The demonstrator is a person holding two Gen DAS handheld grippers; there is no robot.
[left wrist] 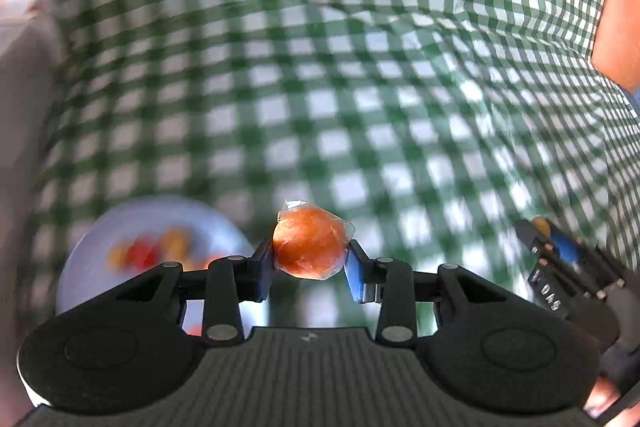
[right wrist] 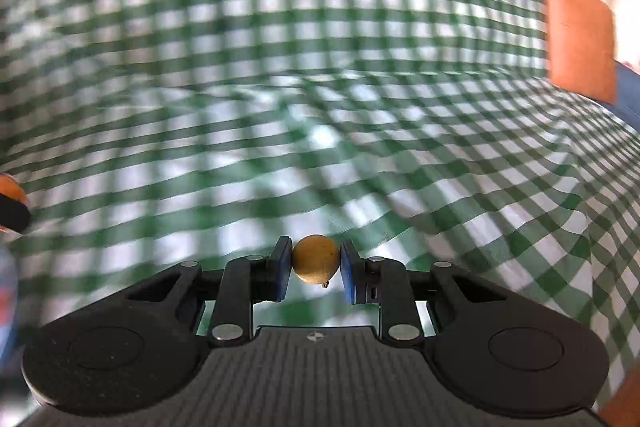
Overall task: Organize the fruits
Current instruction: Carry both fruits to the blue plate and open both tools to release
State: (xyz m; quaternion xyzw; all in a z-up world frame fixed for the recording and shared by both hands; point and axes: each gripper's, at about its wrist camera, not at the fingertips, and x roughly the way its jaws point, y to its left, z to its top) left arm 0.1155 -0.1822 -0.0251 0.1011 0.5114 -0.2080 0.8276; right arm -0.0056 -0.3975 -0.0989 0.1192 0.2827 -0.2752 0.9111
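My left gripper (left wrist: 310, 261) is shut on an orange fruit wrapped in clear plastic (left wrist: 310, 247), held above the green checked tablecloth (left wrist: 320, 67). A pale blue plate (left wrist: 100, 251) with blurred red and orange fruits lies just left of and below it. My right gripper (right wrist: 316, 261) is shut on a small round yellow-brown fruit (right wrist: 316, 258) above the cloth. The right gripper also shows in the left wrist view (left wrist: 560, 259) at the lower right, with its yellow fruit. The left gripper's orange fruit shows at the left edge of the right wrist view (right wrist: 10, 189).
The checked cloth (right wrist: 400, 67) is rumpled, with a raised fold across the middle. An orange panel (right wrist: 580, 35) stands beyond the cloth's far right edge; it also shows in the left wrist view (left wrist: 620, 35). Both views are motion-blurred.
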